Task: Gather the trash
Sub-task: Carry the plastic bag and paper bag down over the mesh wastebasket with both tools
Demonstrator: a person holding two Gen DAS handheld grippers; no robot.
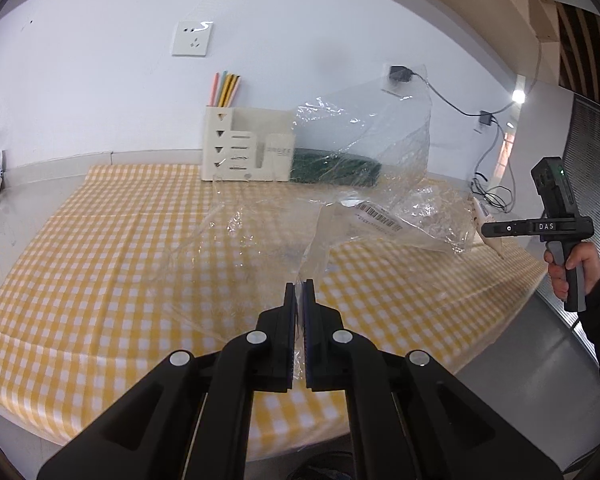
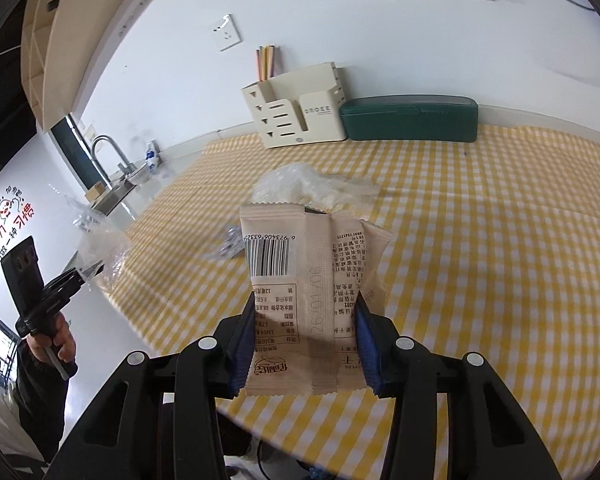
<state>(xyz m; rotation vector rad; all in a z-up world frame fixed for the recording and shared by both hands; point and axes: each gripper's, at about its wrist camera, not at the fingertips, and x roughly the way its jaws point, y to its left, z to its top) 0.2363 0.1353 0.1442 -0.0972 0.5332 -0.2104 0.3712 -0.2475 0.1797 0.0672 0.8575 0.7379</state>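
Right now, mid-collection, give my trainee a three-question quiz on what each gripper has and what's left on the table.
1. True or false: the left gripper is shut on a clear plastic bag.
2. The right gripper holds: A) a pencil B) a beige snack wrapper C) nothing.
3. What crumpled trash lies on the checked cloth beyond the wrapper?

Key: 1 true; 2 B; 3 crumpled clear plastic.

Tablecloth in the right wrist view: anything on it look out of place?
Yes. Crumpled clear plastic and a small silvery scrap lie loose on the yellow checked tablecloth, away from the tidy organizer and green case by the wall.
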